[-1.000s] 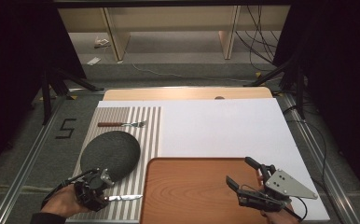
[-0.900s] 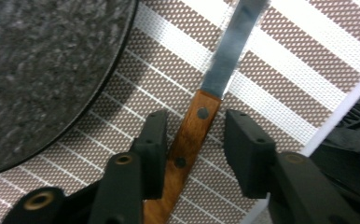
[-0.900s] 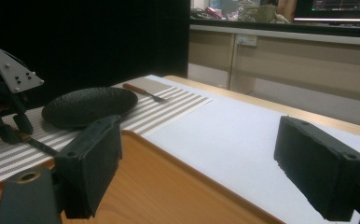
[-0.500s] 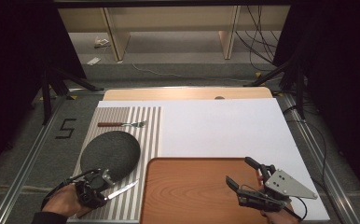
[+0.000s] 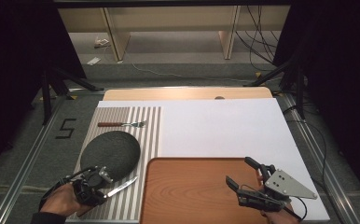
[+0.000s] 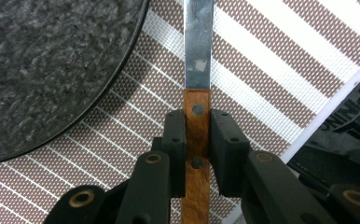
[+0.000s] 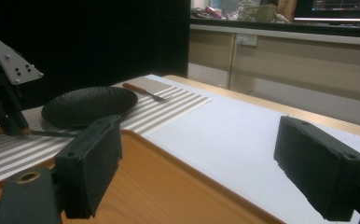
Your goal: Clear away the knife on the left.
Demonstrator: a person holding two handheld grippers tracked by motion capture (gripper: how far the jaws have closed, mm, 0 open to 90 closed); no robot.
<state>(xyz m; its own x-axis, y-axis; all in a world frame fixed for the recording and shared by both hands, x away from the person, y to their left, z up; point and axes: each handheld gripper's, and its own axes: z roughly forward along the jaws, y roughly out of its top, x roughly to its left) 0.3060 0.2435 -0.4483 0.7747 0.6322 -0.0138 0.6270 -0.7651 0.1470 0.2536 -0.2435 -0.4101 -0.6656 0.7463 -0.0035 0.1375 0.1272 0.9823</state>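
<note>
A knife (image 5: 122, 186) with a steel blade and a brown wooden handle lies on the striped placemat (image 5: 148, 135), its blade pointing up and right. My left gripper (image 5: 103, 187) has just been closing and is shut on the handle; in the left gripper view both pads (image 6: 176, 140) press on the wood of the knife (image 6: 198, 46). Just beyond it lies a dark round plate (image 5: 110, 151). My right gripper (image 5: 238, 170) hovers open over the right part of the wooden tray (image 5: 192, 191), with nothing between its fingers.
A fork (image 5: 122, 124) with a brown handle lies on the far part of the placemat. A white sheet (image 5: 225, 126) covers the table to the right. In the right gripper view the plate (image 7: 89, 105) and fork (image 7: 143, 92) lie beyond the tray (image 7: 169, 186).
The left gripper's jaws have shut on the knife's handle. The knife has swung from lying level along the front edge to pointing up and right. The right gripper has kept still.
</note>
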